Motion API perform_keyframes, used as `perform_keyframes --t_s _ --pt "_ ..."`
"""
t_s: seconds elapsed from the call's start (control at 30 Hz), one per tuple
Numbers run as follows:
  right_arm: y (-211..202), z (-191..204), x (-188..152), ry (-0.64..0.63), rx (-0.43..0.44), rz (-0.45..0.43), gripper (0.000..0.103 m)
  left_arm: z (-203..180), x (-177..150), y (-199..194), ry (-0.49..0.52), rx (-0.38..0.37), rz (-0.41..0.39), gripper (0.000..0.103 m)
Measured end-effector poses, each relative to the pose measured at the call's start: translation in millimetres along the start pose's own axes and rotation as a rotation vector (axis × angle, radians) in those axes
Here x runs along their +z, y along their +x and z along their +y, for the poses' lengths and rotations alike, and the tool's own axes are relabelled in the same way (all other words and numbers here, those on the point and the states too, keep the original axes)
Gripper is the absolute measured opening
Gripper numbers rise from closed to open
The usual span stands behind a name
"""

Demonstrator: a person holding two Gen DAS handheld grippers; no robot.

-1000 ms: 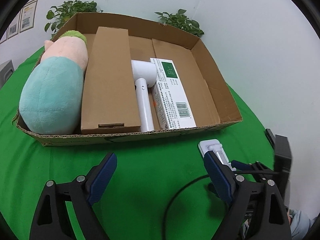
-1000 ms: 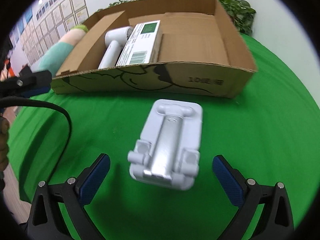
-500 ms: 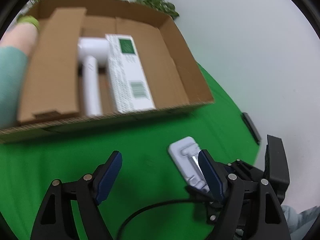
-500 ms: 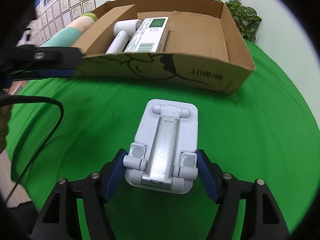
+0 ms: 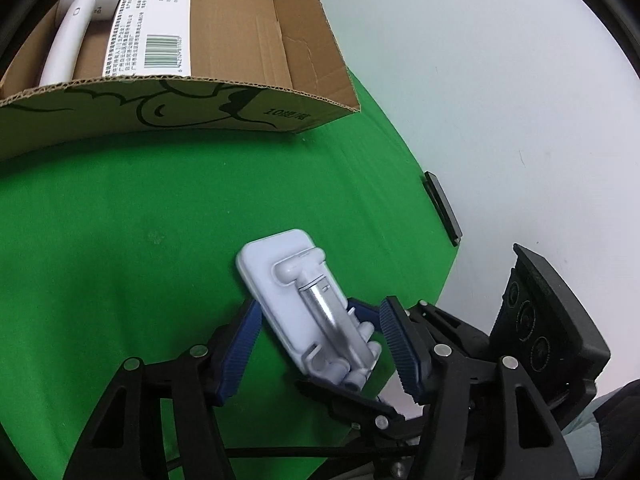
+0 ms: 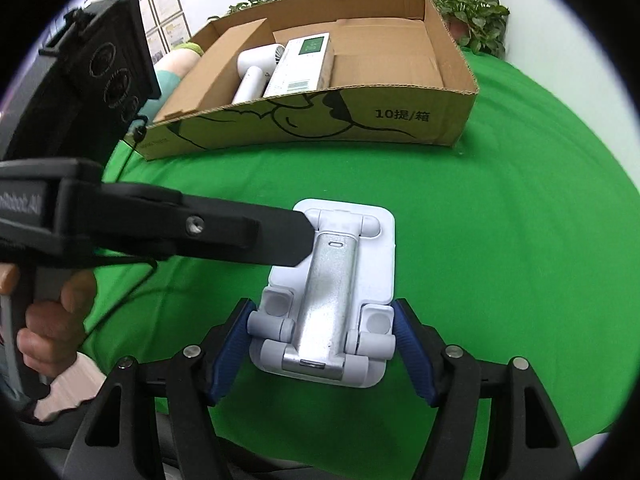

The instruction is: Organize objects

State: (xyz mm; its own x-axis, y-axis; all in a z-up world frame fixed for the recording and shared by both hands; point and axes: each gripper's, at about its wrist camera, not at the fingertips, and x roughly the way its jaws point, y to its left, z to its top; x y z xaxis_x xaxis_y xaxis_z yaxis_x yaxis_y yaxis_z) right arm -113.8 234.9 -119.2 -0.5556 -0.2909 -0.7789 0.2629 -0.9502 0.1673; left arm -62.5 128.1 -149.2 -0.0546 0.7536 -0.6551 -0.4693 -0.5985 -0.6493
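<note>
A shallow brown cardboard box (image 6: 360,116) sits on a green cloth-covered table (image 6: 520,208). Its front wall carries a dark green line drawing and the printed characters "10提/箱". Inside lies a white carton (image 6: 302,64) with a dark green panel, columns of small print too fine to read, and a barcode near its front end. Just beside it lies a white hair dryer (image 6: 254,74), and next to that a plain brown cardboard carton (image 6: 228,64). A plush toy (image 6: 168,76) in pink and teal shows at the box's left end, partly hidden.

The phone stand (image 6: 332,292) lies folded flat on the cloth in front of the box, well apart from it. It is a white plastic rounded rectangle with a brushed silver metal arm running down its middle, white hinge knuckles at both ends and two round pads at the near end.

The right gripper (image 6: 322,344) has its blue ribbed fingers closed against the two sides of the stand's near end, gripping it. The left gripper (image 5: 320,344) reaches in from the side; from its own view its blue fingers stand either side of the stand with gaps visible, spread moderately wide. One black finger tip overlaps the stand's far corner in the right view. A side label on the left gripper reads partly "Robot.AI". A bare hand (image 6: 52,332) holds its handle. A potted plant (image 6: 476,16) stands behind the box.
</note>
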Motion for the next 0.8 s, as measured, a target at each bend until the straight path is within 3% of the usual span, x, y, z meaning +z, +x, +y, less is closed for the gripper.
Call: perform_keyframes --t_s 0.07,0.2,0.47,0.63,0.8 --pt "1.1 0.3 2.8 0.011 0.018 -0.002 0.068 3.7 -1.2 -1.3 -0.01 0.001 0.003 0.059" --pt "2.9 0.4 4.9 0.022 0.053 -0.009 0.068 9.2 -8.9 2.5 -0.034 0.015 0.026 0.041" --pt "2.3 9.1 6.6 0.026 0.096 -0.016 0.067 0.6 -10.8 -14.4 -0.005 0.008 -0.013 0.033" --pt "-10.1 18.6 20.3 -0.001 0.08 -0.098 0.067 -14.7 -4.2 -44.2 0.065 0.032 -0.075 0.03" --pt "-24.8 25.9 48.6 -0.024 0.067 -0.202 0.067 -40.1 22.6 -78.4 0.16 0.068 -0.15 0.029"
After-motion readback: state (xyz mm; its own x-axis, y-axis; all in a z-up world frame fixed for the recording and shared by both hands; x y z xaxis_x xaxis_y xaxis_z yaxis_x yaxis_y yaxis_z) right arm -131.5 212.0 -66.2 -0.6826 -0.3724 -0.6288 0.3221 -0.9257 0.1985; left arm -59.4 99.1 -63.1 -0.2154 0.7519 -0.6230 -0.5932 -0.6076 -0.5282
